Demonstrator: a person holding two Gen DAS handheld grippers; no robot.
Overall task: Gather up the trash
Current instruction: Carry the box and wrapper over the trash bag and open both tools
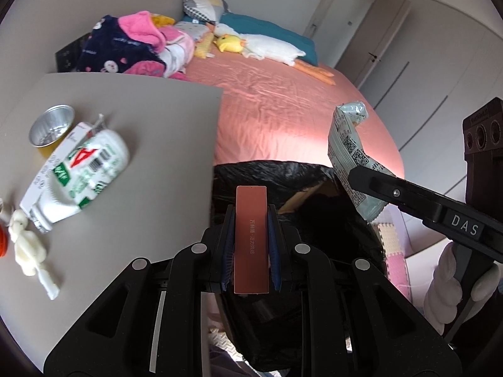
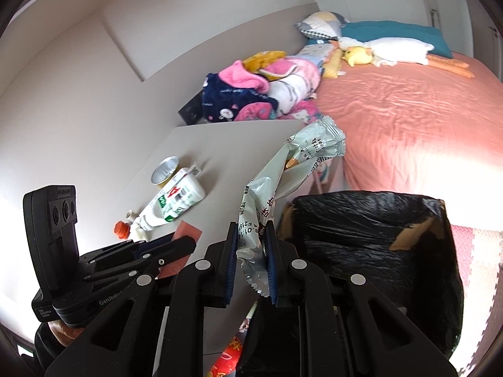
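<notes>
Copper-red box (image 1: 251,238) and wrapper (image 2: 267,207) pinched in narrow jaws.

Left wrist view looks steeply down along its fingers, close over the black-lined bin (image 1: 283,176). Right wrist view, angled likewise, looks from beside it. Both share table (image 1: 141,119), bed (image 1: 283,100), bin.

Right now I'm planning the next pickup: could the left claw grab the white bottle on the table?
Probably not yet: the left claw is shut on a reddish flat box over the black-lined bin. The white bottle itself lies uncovered.
</notes>
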